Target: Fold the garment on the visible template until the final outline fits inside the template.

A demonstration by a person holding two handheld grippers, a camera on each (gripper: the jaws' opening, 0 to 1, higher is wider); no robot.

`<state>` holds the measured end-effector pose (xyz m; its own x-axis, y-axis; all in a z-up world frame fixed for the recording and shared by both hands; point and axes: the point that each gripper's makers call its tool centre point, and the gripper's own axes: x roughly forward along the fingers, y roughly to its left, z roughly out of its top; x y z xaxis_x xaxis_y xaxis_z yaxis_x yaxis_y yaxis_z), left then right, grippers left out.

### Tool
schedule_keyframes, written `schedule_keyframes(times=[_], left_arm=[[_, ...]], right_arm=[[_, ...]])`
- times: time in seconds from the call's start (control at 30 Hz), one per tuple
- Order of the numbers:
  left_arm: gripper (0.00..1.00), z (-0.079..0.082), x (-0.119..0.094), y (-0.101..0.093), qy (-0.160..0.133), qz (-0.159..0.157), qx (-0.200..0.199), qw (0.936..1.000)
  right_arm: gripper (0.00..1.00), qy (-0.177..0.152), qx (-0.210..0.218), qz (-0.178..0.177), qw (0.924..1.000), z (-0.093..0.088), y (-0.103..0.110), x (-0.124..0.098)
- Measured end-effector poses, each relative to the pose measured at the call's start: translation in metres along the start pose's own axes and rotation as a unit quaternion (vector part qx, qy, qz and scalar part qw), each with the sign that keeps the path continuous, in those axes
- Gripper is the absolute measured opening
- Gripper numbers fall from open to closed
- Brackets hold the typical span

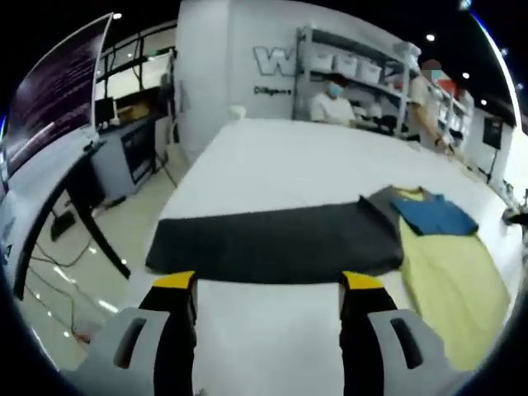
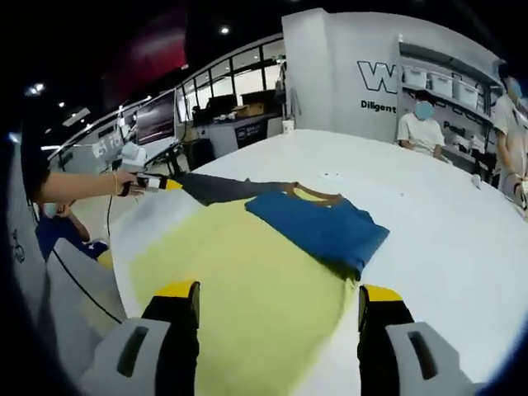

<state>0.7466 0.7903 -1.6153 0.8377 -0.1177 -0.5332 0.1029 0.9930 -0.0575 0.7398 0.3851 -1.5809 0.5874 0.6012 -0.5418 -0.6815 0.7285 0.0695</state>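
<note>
On the left, the left gripper (image 1: 268, 285) hangs just short of the table's (image 1: 280, 157) near edge, jaws spread wide with nothing between them, yellow tips pointing at the dark grey cloth (image 1: 272, 239) stretched flat ahead. In the right gripper view that same gripper (image 2: 153, 182) shows far to the left, held in a person's hand (image 2: 120, 183) on a bare forearm reaching in level over the table rim, right by the grey cloth's (image 2: 219, 188) tip.

Moving right — the yellow template (image 1: 450, 285) lies flat on the white table, touching the grey cloth's right end, and the blue garment (image 1: 436, 216) sits on the template's far part. It looks partly folded already, a compact block with a tan collar (image 2: 312, 194) at its far edge, and it seems to sit inside the yellow outline, though the right-hand corner runs close to the template's (image 2: 239, 289) edge.

So the fold looks near its finish. The likely call is a tidy-up — nudging that right corner inward or making one more fold.

On the right, the right gripper (image 2: 279, 297) hovers over the near yellow area, jaws wide and empty, aimed at the blue garment (image 2: 322, 227) just ahead.
</note>
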Motion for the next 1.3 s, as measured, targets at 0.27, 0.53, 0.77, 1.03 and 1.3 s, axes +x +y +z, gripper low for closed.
schedule_keyframes(times=[0.27, 0.53, 0.77, 1.03, 1.3], left_arm=[[0.66, 0.001, 0.019, 0.024, 0.007, 0.017, -0.007, 0.9998], [0.57, -0.005, 0.031, 0.042, 0.019, 0.033, -0.015, 0.9992], [0.46, -0.004, 0.042, 0.062, 0.017, 0.063, -0.027, 0.9975], [0.38, -0.01, 0.034, 0.101, 0.028, 0.142, -0.03, 0.989], [0.24, -0.004, 0.039, 0.125, -0.021, 0.147, -0.059, 0.9871]], right_arm=[[0.75, 0.016, 0.021, -0.024, 0.9994, -0.016, -0.001, -0.023], [0.71, 0.015, 0.035, -0.027, 0.9989, -0.024, 0.009, -0.044], [0.68, 0.026, 0.048, -0.029, 0.998, -0.036, 0.015, -0.053], [0.64, 0.038, 0.045, -0.033, 0.9977, -0.038, 0.014, -0.056], [0.64, 0.043, 0.044, -0.034, 0.9975, -0.038, 0.012, -0.051]])
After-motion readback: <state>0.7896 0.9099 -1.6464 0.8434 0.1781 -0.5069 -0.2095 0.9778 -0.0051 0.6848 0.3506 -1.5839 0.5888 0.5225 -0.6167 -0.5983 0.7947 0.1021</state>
